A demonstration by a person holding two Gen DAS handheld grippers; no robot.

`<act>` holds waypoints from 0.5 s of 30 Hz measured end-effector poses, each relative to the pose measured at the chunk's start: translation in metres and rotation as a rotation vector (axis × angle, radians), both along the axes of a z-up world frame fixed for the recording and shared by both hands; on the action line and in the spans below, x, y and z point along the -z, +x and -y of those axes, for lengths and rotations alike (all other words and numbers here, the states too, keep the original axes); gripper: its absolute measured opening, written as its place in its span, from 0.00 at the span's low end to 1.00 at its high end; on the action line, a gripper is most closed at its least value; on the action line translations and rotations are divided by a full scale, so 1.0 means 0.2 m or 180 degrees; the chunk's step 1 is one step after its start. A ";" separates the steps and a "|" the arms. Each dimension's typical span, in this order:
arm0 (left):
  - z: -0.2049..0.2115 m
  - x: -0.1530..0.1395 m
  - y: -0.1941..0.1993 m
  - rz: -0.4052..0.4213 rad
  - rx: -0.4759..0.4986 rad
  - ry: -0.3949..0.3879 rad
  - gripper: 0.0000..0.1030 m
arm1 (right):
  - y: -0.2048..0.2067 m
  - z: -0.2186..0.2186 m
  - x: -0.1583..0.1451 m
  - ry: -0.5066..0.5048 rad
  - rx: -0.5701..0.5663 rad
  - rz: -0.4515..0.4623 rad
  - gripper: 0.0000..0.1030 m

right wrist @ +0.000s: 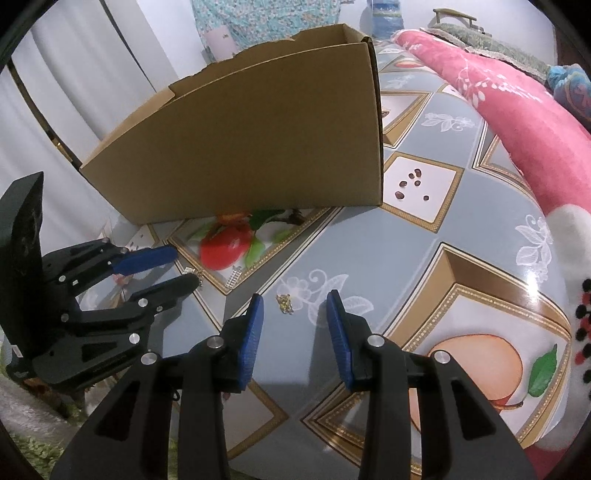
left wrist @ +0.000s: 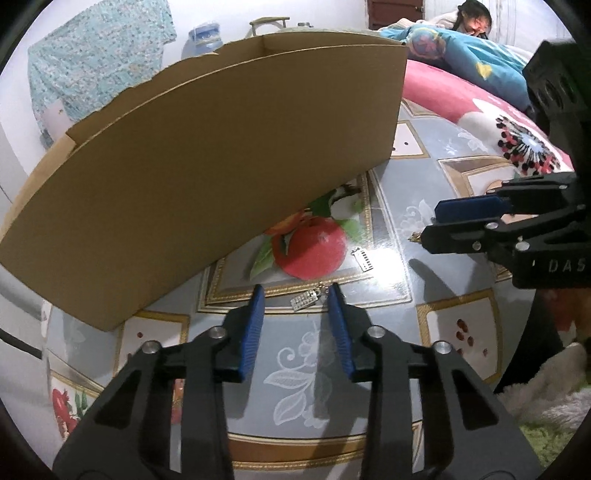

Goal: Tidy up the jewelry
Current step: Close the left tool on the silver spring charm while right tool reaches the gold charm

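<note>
A silver rectangular earring (left wrist: 304,298) lies on the patterned mat between the blue fingertips of my left gripper (left wrist: 296,288); its pads stand apart and do not press on it. A second silver earring (left wrist: 364,258) (right wrist: 233,277) lies just beyond, beside the printed red apple. A small gold jewelry piece (right wrist: 285,303) lies on the mat between the tips of my right gripper (right wrist: 294,295), which is open and holds nothing. Each gripper shows in the other's view: the right gripper (left wrist: 430,225) at the right, the left gripper (right wrist: 184,267) at the left.
An open cardboard box (left wrist: 203,166) (right wrist: 240,147) stands on the mat just behind the jewelry. A pink blanket (right wrist: 498,103) and a blue pillow (left wrist: 461,51) lie at the right. A person (left wrist: 476,20) lies at the far back. The grey floral mat (left wrist: 388,314) stretches toward me.
</note>
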State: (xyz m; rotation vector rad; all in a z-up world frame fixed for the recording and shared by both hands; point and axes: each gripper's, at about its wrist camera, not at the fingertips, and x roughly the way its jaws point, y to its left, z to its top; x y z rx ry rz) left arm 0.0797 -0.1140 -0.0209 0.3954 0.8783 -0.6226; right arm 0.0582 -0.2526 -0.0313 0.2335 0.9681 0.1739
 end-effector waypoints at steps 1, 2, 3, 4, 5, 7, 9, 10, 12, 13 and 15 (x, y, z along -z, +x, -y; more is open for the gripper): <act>0.00 0.00 0.00 -0.0033 0.0007 -0.0018 0.23 | 0.00 0.00 0.00 0.0011 0.0004 0.0002 0.34; 0.01 0.00 0.01 -0.0070 0.0018 -0.0034 0.18 | 0.00 0.00 0.00 0.0017 0.0006 0.0004 0.34; 0.01 0.00 0.01 -0.0098 0.0041 -0.0042 0.16 | 0.00 0.00 0.00 0.0020 0.0006 0.0007 0.34; 0.02 0.00 0.01 -0.0120 0.0058 -0.0047 0.14 | 0.00 0.00 0.00 0.0028 0.0008 0.0010 0.34; 0.02 -0.01 0.01 -0.0130 0.0061 -0.0043 0.13 | 0.00 0.00 0.00 0.0037 0.0012 0.0013 0.34; 0.03 0.00 0.02 -0.0161 0.0069 -0.0052 0.12 | 0.00 0.01 0.00 0.0053 0.0018 0.0019 0.34; 0.04 0.00 0.03 -0.0173 0.0072 -0.0051 0.10 | -0.01 0.01 0.00 0.0061 0.0022 0.0023 0.34; 0.04 0.00 0.03 -0.0172 0.0090 -0.0040 0.09 | -0.01 0.01 0.00 0.0066 0.0021 0.0026 0.34; 0.05 0.00 0.02 -0.0152 0.0120 -0.0013 0.07 | -0.01 0.02 0.00 0.0067 0.0026 0.0029 0.34; 0.06 0.00 0.01 -0.0133 0.0141 0.0008 0.06 | -0.01 0.02 0.00 0.0070 0.0029 0.0032 0.34; 0.06 0.00 0.01 -0.0113 0.0169 0.0037 0.05 | -0.01 0.02 0.00 0.0078 0.0036 0.0032 0.34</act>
